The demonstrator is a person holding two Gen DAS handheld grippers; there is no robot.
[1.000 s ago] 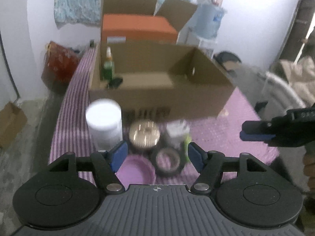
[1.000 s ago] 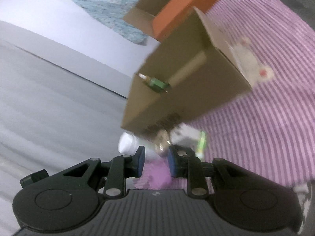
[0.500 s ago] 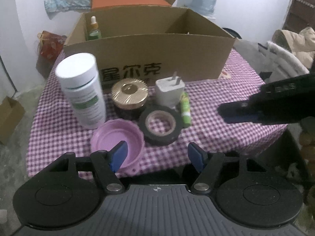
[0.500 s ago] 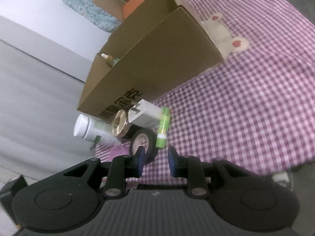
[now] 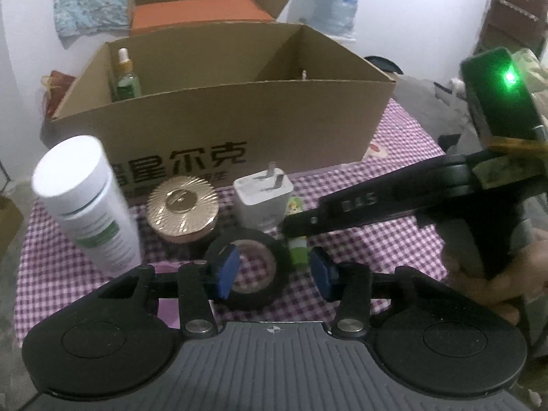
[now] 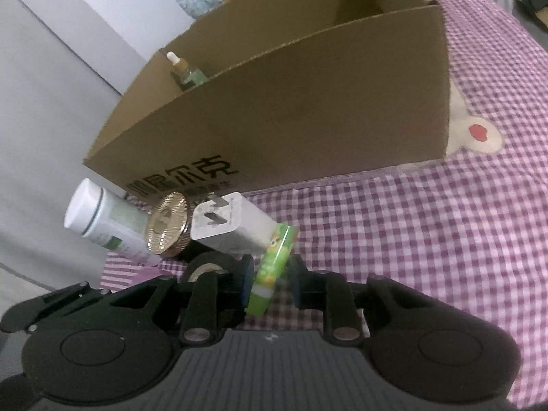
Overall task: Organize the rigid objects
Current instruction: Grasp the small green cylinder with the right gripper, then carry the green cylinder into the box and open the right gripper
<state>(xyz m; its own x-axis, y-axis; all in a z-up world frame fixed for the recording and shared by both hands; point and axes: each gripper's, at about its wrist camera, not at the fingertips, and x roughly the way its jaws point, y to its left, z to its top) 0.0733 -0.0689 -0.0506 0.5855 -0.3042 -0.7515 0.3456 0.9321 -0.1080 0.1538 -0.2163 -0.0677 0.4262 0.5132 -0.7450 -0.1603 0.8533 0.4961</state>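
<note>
Matt cardboard box (image 5: pixel 212 113); glossy gold lid (image 5: pixel 183 203); checked cloth (image 6: pixel 428 239).

Table (image 5: pixel 404 239), purple checked cloth
Carries: box (image 5: pixel 239 130), bottle (image 5: pixel 89 205), gold-lidded jar (image 5: pixel 183 209), charger (image 5: pixel 263 198), tape (image 5: pixel 253 270), green tube (image 6: pixel 274 260).

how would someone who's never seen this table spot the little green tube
Find the big cardboard box on the checked cloth. By its front wall lies a cluster; the green tube lies flat beside the white charger. It alone is bright green, with a cartoon print.

Checked purple cloth (image 6: pixel 428 239) on table; water jug (image 5: pixel 337 3) + patterned fabric (image 5: pixel 90 3) at back.
</note>
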